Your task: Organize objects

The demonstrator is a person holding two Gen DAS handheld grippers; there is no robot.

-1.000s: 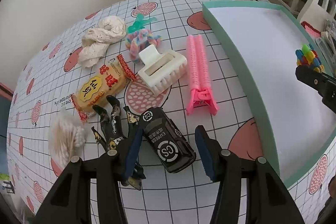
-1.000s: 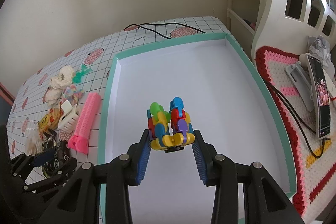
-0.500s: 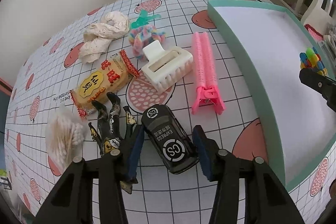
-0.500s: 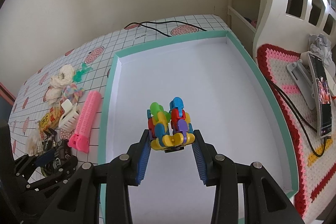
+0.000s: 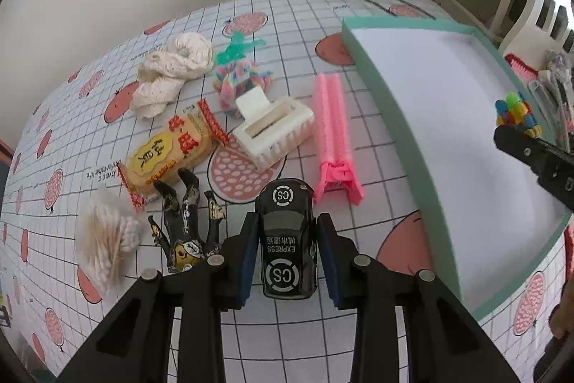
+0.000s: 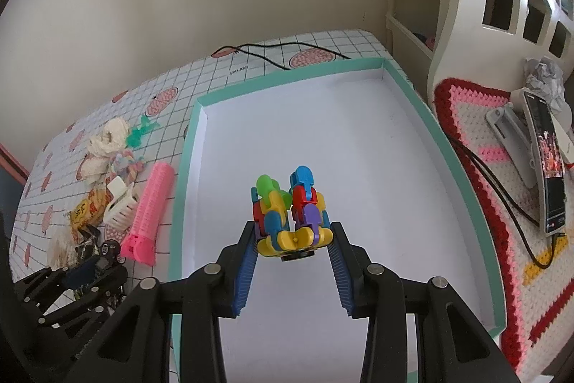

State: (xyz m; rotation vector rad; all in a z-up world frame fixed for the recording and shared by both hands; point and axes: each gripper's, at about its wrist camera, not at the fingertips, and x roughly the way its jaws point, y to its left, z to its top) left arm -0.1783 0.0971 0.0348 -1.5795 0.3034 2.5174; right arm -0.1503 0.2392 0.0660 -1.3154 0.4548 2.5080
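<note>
Although the green-rimmed box (image 6: 412, 85) shows only a bare white floor, the sorting looks barely begun — nothing rests in it yet, as far as either view tells. The right tool (image 6: 292, 252) hovers over the box with its jaws narrowed onto a colourful block toy (image 6: 288, 214), which sits clamped between the blue pads and appears ready to be set down inside. The left tool (image 5: 287, 255) is low over the tabletop (image 5: 358, 318) with its jaws brought in close around a black toy car (image 5: 288, 239); the pads stand right against the car's sides, but whether they truly press it I cannot tell, and the car seems to sit on the cloth. Everything else waits outside the box, to its left: a pink hair roller clip (image 5: 335, 135), a white claw clip (image 5: 274, 130), a yellow snack packet (image 5: 168, 157), a pastel scrunchie (image 5: 238, 79), a cream lace scrunchie (image 5: 172, 72), a bundle of cotton swabs (image 5: 106, 244) and a black and gold figurine (image 5: 186, 225) just beside the left tool. By my judgement two items are in hand and seven remain untouched.
</note>
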